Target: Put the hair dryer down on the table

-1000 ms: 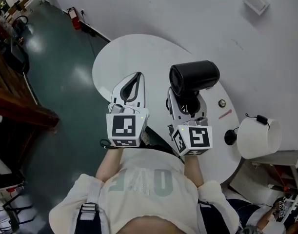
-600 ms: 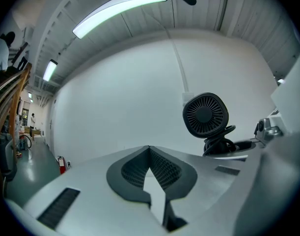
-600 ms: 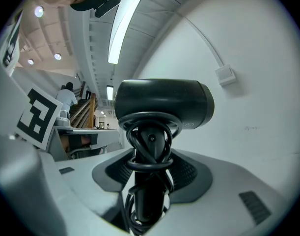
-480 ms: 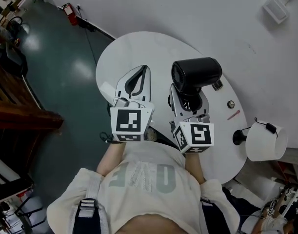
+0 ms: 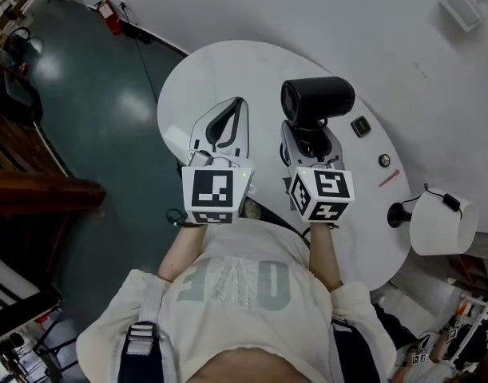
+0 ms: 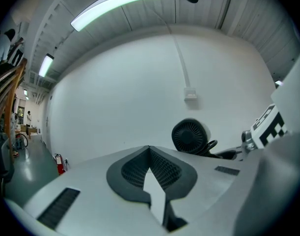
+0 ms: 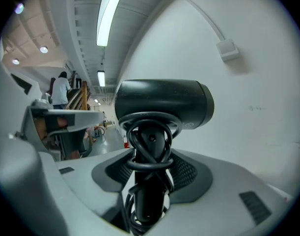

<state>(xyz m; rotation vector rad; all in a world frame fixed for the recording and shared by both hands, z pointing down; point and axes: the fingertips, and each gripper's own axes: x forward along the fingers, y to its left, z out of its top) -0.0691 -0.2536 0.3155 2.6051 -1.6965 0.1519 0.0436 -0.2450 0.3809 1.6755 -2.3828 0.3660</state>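
Observation:
The black hair dryer (image 5: 317,100) is held upright, its barrel lying crosswise over the white oval table (image 5: 228,74). My right gripper (image 5: 308,136) is shut on the dryer's handle (image 7: 149,191), which has the black cord wound round it. The barrel (image 7: 162,102) fills the middle of the right gripper view. My left gripper (image 5: 234,107) hangs beside it on the left, jaws shut on nothing (image 6: 150,149). From the left gripper view the dryer's rear grille (image 6: 190,136) shows at the right.
A white lamp (image 5: 442,225) on a black base stands at the table's right end. A small dark square thing (image 5: 360,126), a round knob (image 5: 383,160) and a red pen (image 5: 390,179) lie right of the dryer. Green floor lies beyond the left edge.
The head view has shifted, so the table and lamp sit differently in frame. Both grippers stay side by side, the right one still holding the dryer, now a little farther over the table.

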